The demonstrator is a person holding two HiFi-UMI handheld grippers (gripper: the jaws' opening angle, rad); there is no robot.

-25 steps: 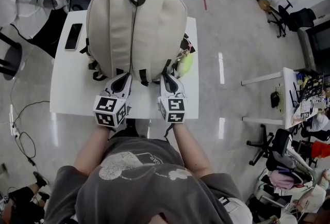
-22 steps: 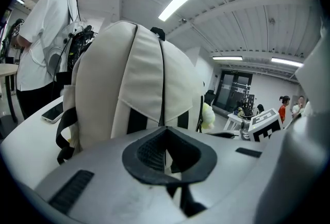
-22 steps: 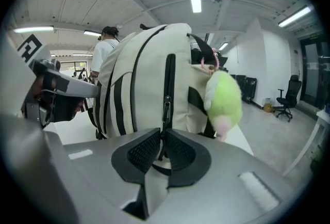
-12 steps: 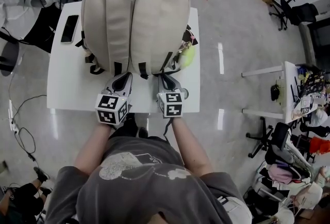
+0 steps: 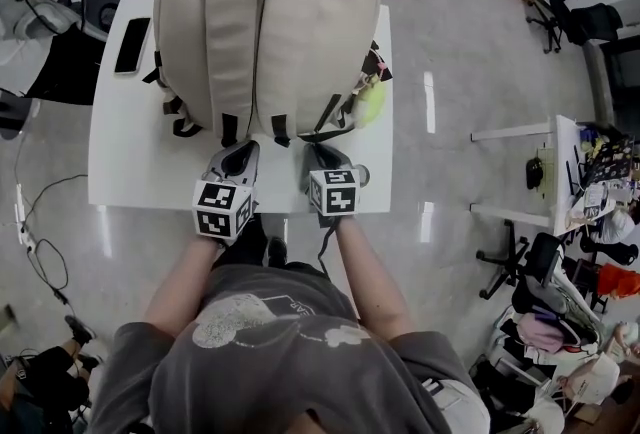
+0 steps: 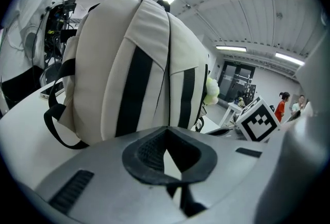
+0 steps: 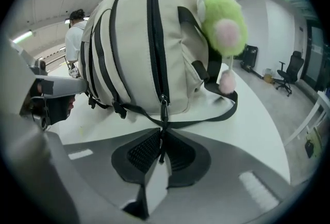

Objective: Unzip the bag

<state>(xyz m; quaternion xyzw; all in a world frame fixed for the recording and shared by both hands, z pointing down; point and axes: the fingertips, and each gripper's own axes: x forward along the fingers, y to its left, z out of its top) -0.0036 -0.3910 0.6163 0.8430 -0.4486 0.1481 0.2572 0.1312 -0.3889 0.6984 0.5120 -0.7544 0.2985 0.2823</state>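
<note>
A beige backpack [image 5: 265, 32] lies on the white table [image 5: 130, 162], its bottom end towards me. My right gripper [image 5: 322, 154] is at that end, right of centre. In the right gripper view its jaws [image 7: 162, 138] are shut on the dark zipper pull [image 7: 163, 114], which hangs from the slider at the foot of a closed black zipper [image 7: 154, 37]. My left gripper [image 5: 236, 154] sits beside it, left of centre. Its jaws [image 6: 166, 132] meet at the tips, shut, with nothing between them, just short of the bag [image 6: 129, 63].
A green plush toy [image 7: 223, 16] hangs on the bag's right side, above a black strap loop [image 7: 227, 109] lying on the table. A phone [image 5: 127, 45] lies at the table's far left. Chairs, desks and people stand around the table.
Both grippers have sunk a little at the bag's near end. The right one has tipped further downward and keeps the zipper pull in its jaws.
</note>
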